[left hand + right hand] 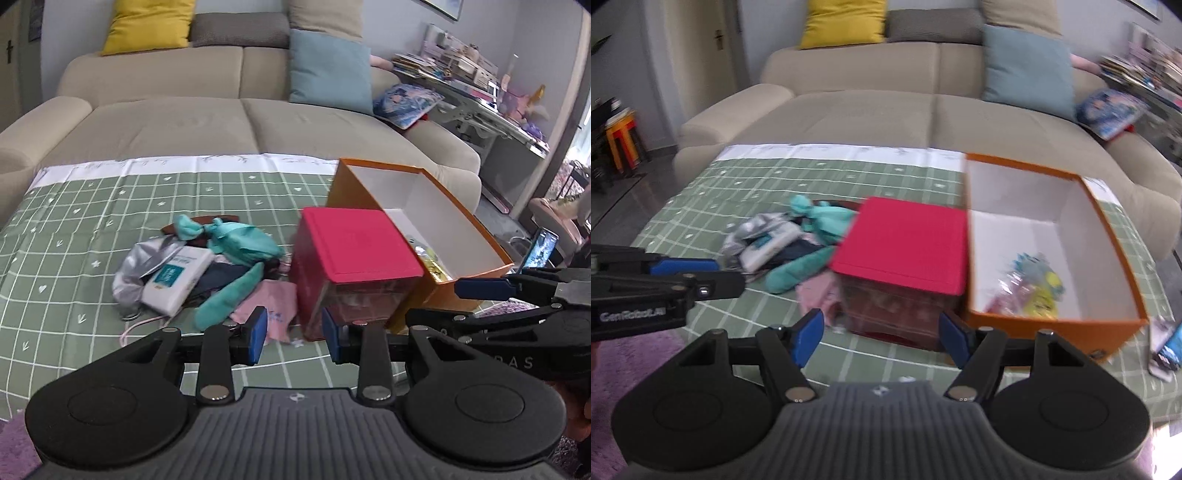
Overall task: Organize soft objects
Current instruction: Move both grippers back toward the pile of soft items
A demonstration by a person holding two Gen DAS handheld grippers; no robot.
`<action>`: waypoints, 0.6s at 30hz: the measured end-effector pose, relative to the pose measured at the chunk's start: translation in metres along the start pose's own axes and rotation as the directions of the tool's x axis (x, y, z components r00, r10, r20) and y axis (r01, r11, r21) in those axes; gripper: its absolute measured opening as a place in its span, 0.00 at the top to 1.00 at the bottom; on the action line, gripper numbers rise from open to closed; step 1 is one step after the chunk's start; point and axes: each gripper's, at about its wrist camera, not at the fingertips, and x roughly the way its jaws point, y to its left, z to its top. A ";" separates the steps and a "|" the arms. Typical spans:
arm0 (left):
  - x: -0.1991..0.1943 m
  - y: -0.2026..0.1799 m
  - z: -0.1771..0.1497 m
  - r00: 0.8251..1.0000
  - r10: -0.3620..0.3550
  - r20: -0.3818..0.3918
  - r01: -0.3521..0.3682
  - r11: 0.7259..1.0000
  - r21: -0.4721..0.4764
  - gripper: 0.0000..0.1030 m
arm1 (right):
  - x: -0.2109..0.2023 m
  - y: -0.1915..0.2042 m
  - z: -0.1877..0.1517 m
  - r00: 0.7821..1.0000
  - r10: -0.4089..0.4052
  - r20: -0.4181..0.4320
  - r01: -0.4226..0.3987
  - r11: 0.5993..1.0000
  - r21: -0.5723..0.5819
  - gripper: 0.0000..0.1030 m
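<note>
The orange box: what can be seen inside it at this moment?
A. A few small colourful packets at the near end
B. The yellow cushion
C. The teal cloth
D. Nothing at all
A: the orange box holds small yellow and pink packets at its near end, while the teal cloth lies outside on the green checked cover.

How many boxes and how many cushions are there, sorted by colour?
Orange box: 1
Box with pink lid: 1
Yellow cushion: 1
Blue cushion: 1
Beige cushion: 1
Grey cushion: 1
Total: 6
</note>
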 end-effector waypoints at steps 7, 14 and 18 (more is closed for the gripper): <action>0.001 0.034 0.008 1.000 0.016 -0.011 -0.017 1.000 -0.012 0.63 | 0.020 0.042 0.021 0.996 0.083 -0.018 -0.084 0.990 -0.113 0.35; 0.012 0.078 0.033 0.999 0.038 -0.019 -0.037 0.999 0.010 0.60 | 0.050 0.074 0.050 0.991 0.129 -0.039 -0.134 0.969 -0.210 0.35; 0.026 0.105 0.045 0.997 0.065 -0.036 -0.064 0.997 0.040 0.50 | 0.073 0.086 0.069 0.988 0.143 -0.051 -0.151 0.962 -0.229 0.35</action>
